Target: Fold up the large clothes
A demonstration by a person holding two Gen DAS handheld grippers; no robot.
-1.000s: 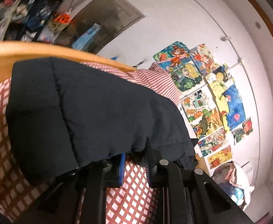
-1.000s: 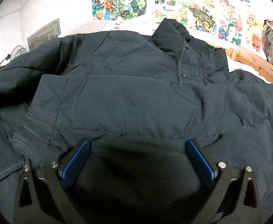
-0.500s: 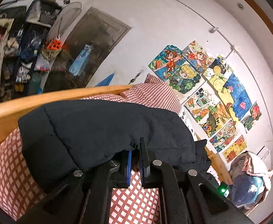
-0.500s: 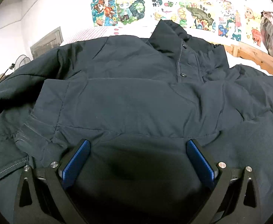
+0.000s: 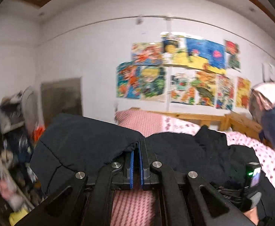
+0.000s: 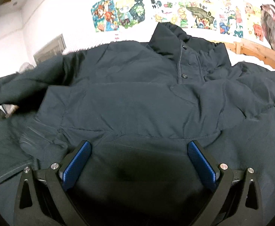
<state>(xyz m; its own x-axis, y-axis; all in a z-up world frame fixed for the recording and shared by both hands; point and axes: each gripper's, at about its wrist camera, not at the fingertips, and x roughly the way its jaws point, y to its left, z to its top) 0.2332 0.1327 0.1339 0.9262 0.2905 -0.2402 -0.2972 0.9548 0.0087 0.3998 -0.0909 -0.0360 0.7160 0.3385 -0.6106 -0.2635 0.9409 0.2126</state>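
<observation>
Your left gripper (image 5: 136, 151) has its pads pressed together on a fold of the dark jacket (image 6: 137, 101), most likely a sleeve (image 5: 84, 141), which drapes over the fingers toward 9 o'clock in the left wrist view. The jacket itself lies spread front-up across the bed (image 5: 265, 154), collar (image 6: 167, 35) toward the poster wall (image 5: 175, 71) at 12 o'clock. Your right gripper (image 6: 139, 162) stands spread wide, jaws empty, low over the hem end of the body panel; whether it presses the cloth you cannot tell from here.

You appear to be in the sleeve-folding step: one side gripped and raised, nothing yet laid across. The next move calls for carrying that pinched sleeve over the chest toward 3 o'clock, keeping the grip firm so the puffy fabric does not slip, while the right side steadies the body.
</observation>
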